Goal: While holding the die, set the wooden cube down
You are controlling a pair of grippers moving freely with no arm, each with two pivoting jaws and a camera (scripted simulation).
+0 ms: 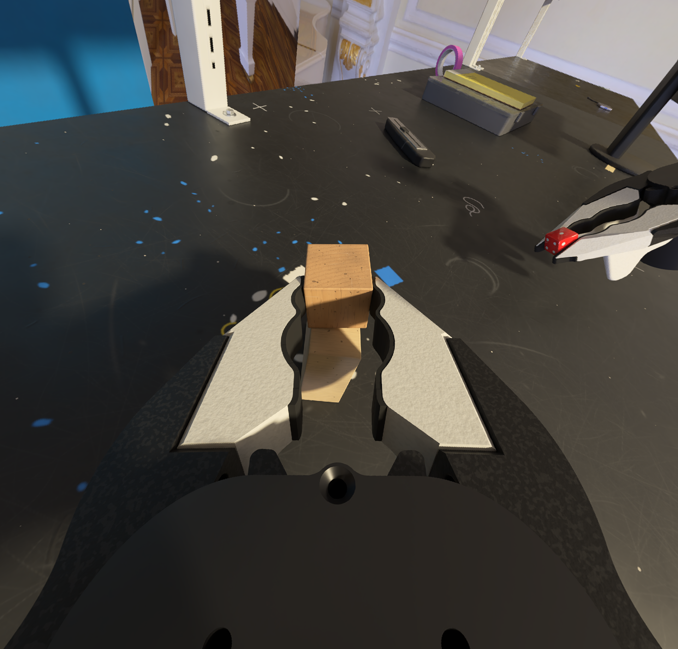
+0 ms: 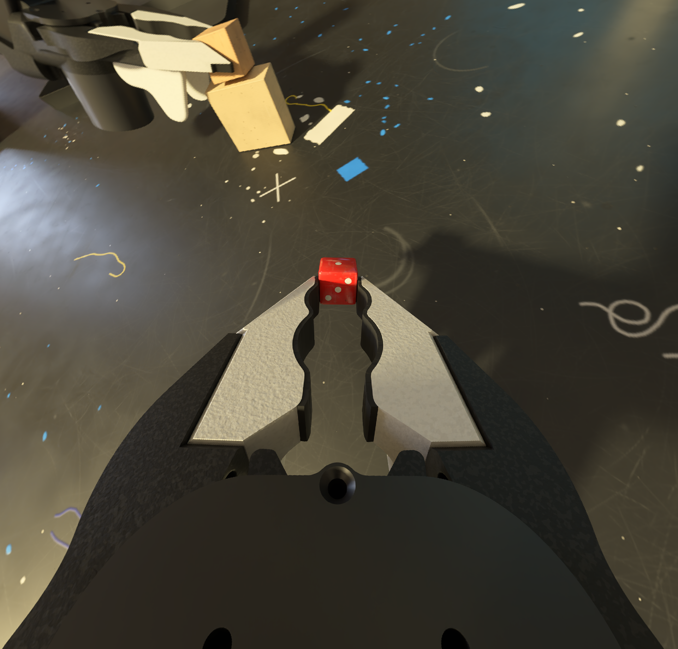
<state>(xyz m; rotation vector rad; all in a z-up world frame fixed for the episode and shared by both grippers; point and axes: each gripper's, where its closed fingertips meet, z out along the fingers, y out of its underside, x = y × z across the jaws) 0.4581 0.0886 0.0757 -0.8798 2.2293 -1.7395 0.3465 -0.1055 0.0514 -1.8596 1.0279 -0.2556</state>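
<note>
Wooden cube (image 1: 336,285) sits clamped at the fingertips of my left hand-held gripper (image 1: 337,293), tilted, its lower corner touching the top of a pale wooden block (image 2: 253,110) that stands on the dark surface (image 1: 146,198). I judge the set-down unfinished: the cube is not yet released and rests flat on nothing. Well apart, my right hand-held gripper (image 2: 338,288) pinches the red die (image 2: 337,281) above the surface, so that half holds. What is left is lowering, levelling and opening.
</note>
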